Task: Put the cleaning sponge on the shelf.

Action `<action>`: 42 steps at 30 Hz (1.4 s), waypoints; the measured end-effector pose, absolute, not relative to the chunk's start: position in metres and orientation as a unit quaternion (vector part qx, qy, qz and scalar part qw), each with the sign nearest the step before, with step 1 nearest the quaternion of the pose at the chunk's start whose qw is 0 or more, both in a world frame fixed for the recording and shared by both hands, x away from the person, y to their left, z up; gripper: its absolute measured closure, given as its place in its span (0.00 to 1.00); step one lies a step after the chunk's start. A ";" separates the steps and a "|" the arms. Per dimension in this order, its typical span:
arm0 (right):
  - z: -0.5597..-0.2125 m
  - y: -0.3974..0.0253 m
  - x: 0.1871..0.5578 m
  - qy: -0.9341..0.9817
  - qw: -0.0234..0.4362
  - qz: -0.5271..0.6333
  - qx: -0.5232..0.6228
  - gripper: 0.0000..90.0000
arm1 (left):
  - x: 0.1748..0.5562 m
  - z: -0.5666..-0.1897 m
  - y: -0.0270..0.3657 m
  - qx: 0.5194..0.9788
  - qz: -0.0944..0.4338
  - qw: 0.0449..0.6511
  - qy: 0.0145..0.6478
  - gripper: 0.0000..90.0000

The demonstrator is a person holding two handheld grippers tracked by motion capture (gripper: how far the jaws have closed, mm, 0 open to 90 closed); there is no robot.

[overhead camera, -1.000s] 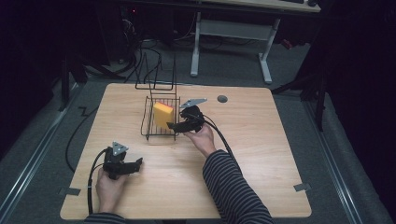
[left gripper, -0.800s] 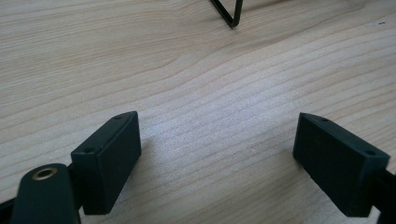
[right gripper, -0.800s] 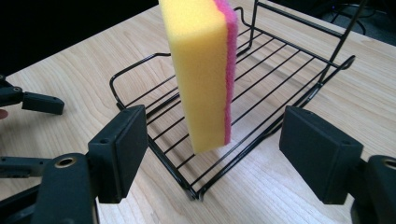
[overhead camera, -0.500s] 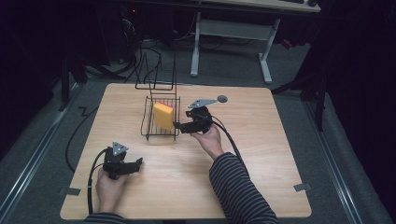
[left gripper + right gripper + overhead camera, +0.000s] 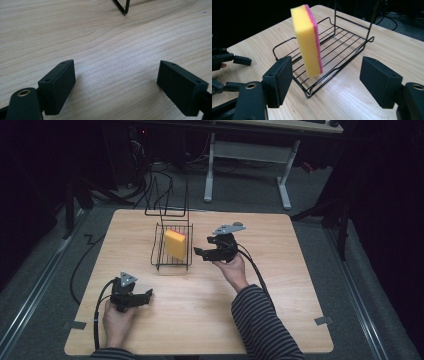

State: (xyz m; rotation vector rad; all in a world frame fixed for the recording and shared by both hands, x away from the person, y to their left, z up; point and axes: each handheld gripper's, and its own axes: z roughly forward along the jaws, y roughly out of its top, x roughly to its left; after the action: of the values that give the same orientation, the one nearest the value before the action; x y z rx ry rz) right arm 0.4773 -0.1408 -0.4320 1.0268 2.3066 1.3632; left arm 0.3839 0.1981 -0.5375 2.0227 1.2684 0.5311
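A yellow sponge (image 5: 306, 37) with a pink face stands on edge in a black wire rack (image 5: 344, 43), leaning on nothing I can make out. My right gripper (image 5: 325, 80) is open just short of the rack's near side, with the sponge ahead of its jaws and untouched. From above, the sponge (image 5: 175, 244) sits in the rack (image 5: 159, 251) at the table's middle back, and the right gripper (image 5: 200, 254) is a little to its right. My left gripper (image 5: 146, 294) rests open on the wood at the front left; in its own view the left gripper (image 5: 116, 85) has bare table between its jaws.
The rack has a tall wire handle (image 5: 167, 195) at its far end. A foot of the rack (image 5: 123, 7) shows at the top of the left gripper view. A dark round cap (image 5: 239, 225) sits in the wooden table (image 5: 280, 285) behind the right gripper. Cables trail off the left edge.
My right gripper has drawn back to the right from the sponge, which stays standing in the rack. The left gripper has not moved.
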 end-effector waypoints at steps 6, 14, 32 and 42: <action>-0.429 -0.155 0.473 0.791 0.138 0.472 0.363 0.31 | 0.384 -0.537 0.198 0.778 0.204 0.341 0.487 0.18; -0.420 -0.173 0.466 0.783 0.148 0.478 0.370 0.32 | 0.384 -0.537 0.198 0.778 0.204 0.341 0.487 0.18; -0.405 -0.214 0.445 0.754 0.165 0.504 0.388 0.35 | 0.384 -0.537 0.198 0.778 0.204 0.341 0.487 0.18; -0.396 -0.230 0.431 0.748 0.175 0.507 0.391 0.35 | 0.384 -0.537 0.198 0.778 0.204 0.341 0.487 0.18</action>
State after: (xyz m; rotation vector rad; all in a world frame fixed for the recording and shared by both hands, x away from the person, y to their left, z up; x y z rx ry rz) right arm 0.4313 -0.2299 -0.3962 1.1064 2.1196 1.4364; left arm 0.3840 0.1981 -0.5375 2.0229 1.2680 0.5308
